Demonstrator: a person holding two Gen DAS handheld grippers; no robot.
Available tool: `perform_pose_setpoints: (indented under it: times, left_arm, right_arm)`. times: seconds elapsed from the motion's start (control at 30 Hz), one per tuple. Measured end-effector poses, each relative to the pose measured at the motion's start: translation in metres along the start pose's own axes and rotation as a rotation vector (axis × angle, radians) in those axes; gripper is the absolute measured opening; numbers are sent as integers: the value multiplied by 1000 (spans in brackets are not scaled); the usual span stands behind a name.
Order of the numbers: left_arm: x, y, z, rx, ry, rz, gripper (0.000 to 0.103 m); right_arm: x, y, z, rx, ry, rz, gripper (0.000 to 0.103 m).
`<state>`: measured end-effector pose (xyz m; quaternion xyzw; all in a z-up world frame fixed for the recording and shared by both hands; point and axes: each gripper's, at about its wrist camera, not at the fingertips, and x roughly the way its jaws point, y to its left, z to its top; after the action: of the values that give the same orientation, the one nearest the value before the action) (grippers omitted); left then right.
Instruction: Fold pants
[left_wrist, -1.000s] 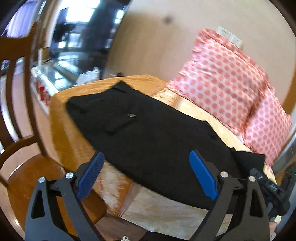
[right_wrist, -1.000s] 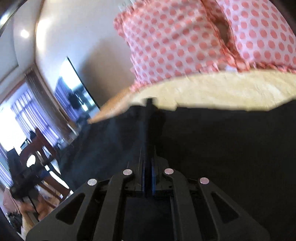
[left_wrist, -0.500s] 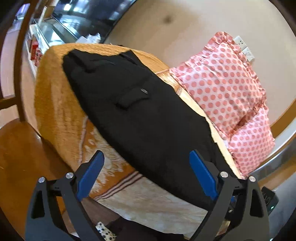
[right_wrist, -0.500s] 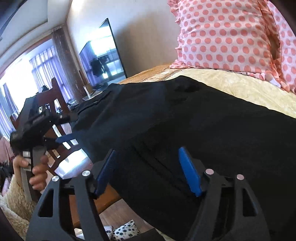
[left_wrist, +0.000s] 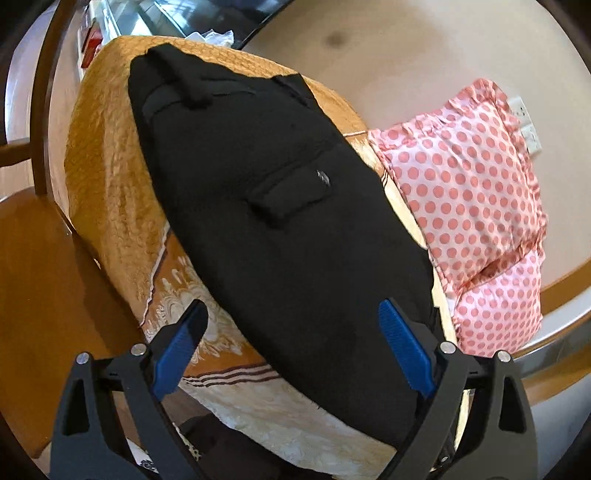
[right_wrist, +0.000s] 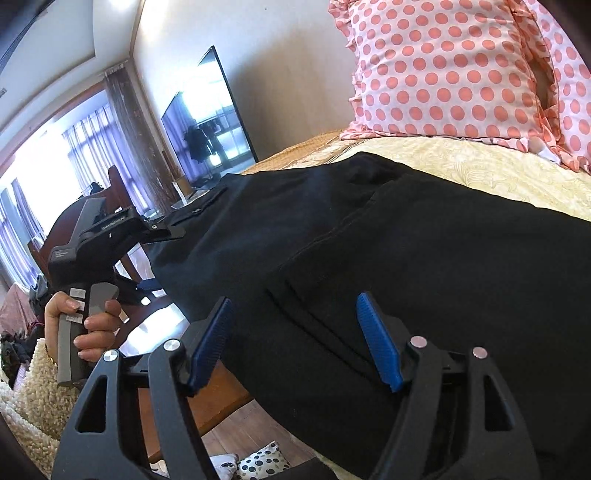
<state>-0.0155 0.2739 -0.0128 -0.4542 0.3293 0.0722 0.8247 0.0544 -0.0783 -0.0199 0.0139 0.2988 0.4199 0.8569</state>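
Observation:
Black pants (left_wrist: 280, 229) lie lengthwise on a bed with an orange and cream cover (left_wrist: 110, 177), folded in half, a flap pocket with a button showing on top. They also fill the right wrist view (right_wrist: 424, 266). My left gripper (left_wrist: 291, 343) is open and empty, held above the near part of the pants. My right gripper (right_wrist: 295, 336) is open and empty, just above the pants near the bed's edge. The left gripper's body (right_wrist: 99, 236), held in a hand, shows at the left of the right wrist view.
Pink polka-dot pillows (left_wrist: 472, 199) lean against the wall beyond the pants, also in the right wrist view (right_wrist: 450, 70). A wooden chair (left_wrist: 33, 258) stands beside the bed. A television (right_wrist: 210, 118) and curtained windows are at the far side.
My right gripper was shut on the pants fabric a second ago; it has opened, let go and pulled back. My left gripper stayed open and moved over the pants.

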Motion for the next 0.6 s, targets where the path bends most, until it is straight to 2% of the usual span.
perform_pose_setpoints:
  times: [0.13, 0.2, 0.27, 0.4, 0.43, 0.47, 0.5, 0.53, 0.6]
  left_arm:
    - [-20, -15, 13, 32, -79, -26, 90]
    - [-23, -19, 22, 44, -91, -40, 90]
    - [-16, -17, 31, 43, -94, 10, 90]
    - [-17, -12, 40, 17, -115, 31, 82]
    - [-17, -12, 41, 4, -119, 44, 72]
    - [-17, -12, 44, 2, -124, 70, 54]
    - [-16, -13, 45, 9, -127, 92, 44]
    - [-16, -17, 47, 30, -133, 130, 26]
    - [-19, -30, 50, 95, -148, 167, 21]
  right_arm:
    - [0, -1, 0, 2, -3, 4, 72]
    - [0, -1, -1, 5, -6, 8, 72]
    - [0, -1, -1, 3, -9, 8, 72]
    - [0, 1, -2, -10, -12, 7, 73]
    - [-1, 1, -2, -10, -12, 8, 73]
    - [-1, 1, -3, -10, -14, 10, 73]
    - [-1, 1, -3, -13, -16, 11, 74]
    - [-1, 1, -3, -14, -18, 11, 74]
    - [-2, 2, -4, -21, -21, 11, 74]
